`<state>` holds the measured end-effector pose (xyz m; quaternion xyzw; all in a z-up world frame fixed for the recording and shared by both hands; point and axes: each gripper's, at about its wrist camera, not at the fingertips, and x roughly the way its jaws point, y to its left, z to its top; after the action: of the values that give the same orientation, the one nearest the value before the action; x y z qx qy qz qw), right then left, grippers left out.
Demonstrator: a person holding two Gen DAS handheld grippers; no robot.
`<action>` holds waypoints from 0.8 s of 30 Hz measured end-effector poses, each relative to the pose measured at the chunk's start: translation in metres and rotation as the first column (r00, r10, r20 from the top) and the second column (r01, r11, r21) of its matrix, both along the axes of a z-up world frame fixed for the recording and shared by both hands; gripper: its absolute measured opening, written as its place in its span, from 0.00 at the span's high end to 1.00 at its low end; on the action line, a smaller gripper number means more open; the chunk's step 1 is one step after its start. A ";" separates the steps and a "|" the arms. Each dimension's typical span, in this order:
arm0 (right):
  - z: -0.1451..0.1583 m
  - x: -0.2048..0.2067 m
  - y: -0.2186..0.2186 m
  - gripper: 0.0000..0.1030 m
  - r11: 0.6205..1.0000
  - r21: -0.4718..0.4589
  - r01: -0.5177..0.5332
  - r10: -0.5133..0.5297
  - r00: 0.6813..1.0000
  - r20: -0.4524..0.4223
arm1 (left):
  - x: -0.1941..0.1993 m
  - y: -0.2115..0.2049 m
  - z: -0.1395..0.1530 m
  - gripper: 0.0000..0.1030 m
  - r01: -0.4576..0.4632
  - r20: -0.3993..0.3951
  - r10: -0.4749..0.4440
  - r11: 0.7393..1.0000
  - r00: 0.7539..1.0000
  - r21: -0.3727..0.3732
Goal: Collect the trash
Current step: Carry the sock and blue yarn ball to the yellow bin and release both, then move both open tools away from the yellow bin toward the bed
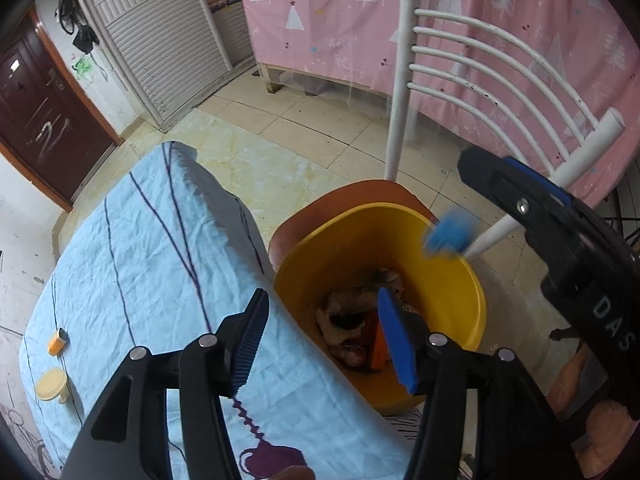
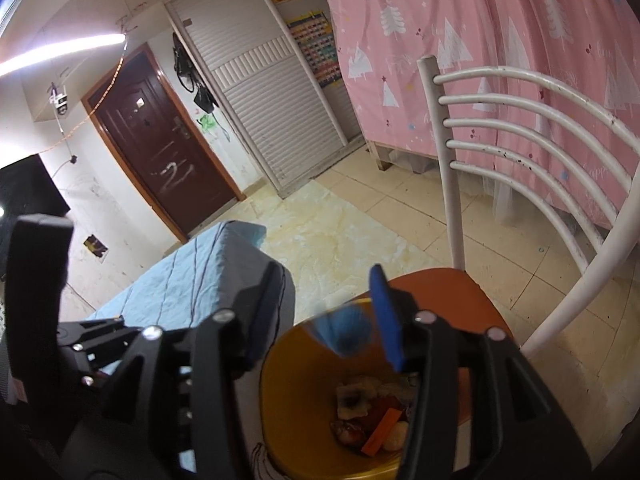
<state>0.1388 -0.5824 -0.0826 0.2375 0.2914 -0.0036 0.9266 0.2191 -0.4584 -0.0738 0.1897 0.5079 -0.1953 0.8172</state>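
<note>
- One yellow bin [image 1: 440, 280] stands on the brown seat of one white chair [image 1: 404, 80], just beside the table's blue cloth [image 1: 140, 260]; in the right wrist view the yellow bin [image 2: 288, 392] sits directly below the gripper.
- One blurred blue piece of trash [image 1: 446, 236] hangs in the air over the bin's far rim, just off the tip of the right gripper; seen from the right wrist, the blue piece [image 2: 346, 332] is between the spread fingers, touching neither that can be made out.
- Inside the bin lies a heap of scraps [image 1: 352, 324]: crumpled brownish wrappers, an orange card, a pale round lump.
- Two small things remain on the cloth: one orange cap [image 1: 57, 341] and one cream lid [image 1: 51, 384], near each other.
- Left gripper [image 1: 324, 340]: jaws wide apart, nothing between them, over the bin's near edge.
- Right gripper [image 2: 324, 320]: jaws wide apart, gripping nothing.
- Readable writing: "DAS" on the right gripper's body; the rest of the word is out of view.
</note>
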 end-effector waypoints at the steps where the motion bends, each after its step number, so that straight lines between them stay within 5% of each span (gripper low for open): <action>1: 0.000 0.000 0.000 0.49 1.000 0.000 -0.001 0.001 1.000 0.001 | 0.001 0.003 0.001 0.53 -0.007 0.001 0.007 1.000 1.000 -0.002; 12: 0.007 0.005 0.014 0.45 1.000 -0.008 -0.012 0.012 1.000 0.001 | 0.002 0.044 0.024 0.53 -0.068 0.026 0.069 0.997 0.997 -0.041; 17: 0.022 0.011 0.033 0.23 0.998 -0.040 -0.040 0.040 0.999 0.016 | 0.004 0.075 0.039 0.53 -0.114 0.043 0.117 0.991 0.992 -0.074; 24: 0.037 0.028 0.074 0.13 0.992 -0.071 -0.107 0.109 0.994 0.022 | 0.008 0.125 0.049 0.53 -0.177 0.063 0.184 0.980 0.981 -0.095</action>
<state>0.1672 -0.5088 -0.0454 0.1889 0.2915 0.0396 0.9369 0.2275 -0.3334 -0.0246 0.1133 0.4846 -0.1358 0.8567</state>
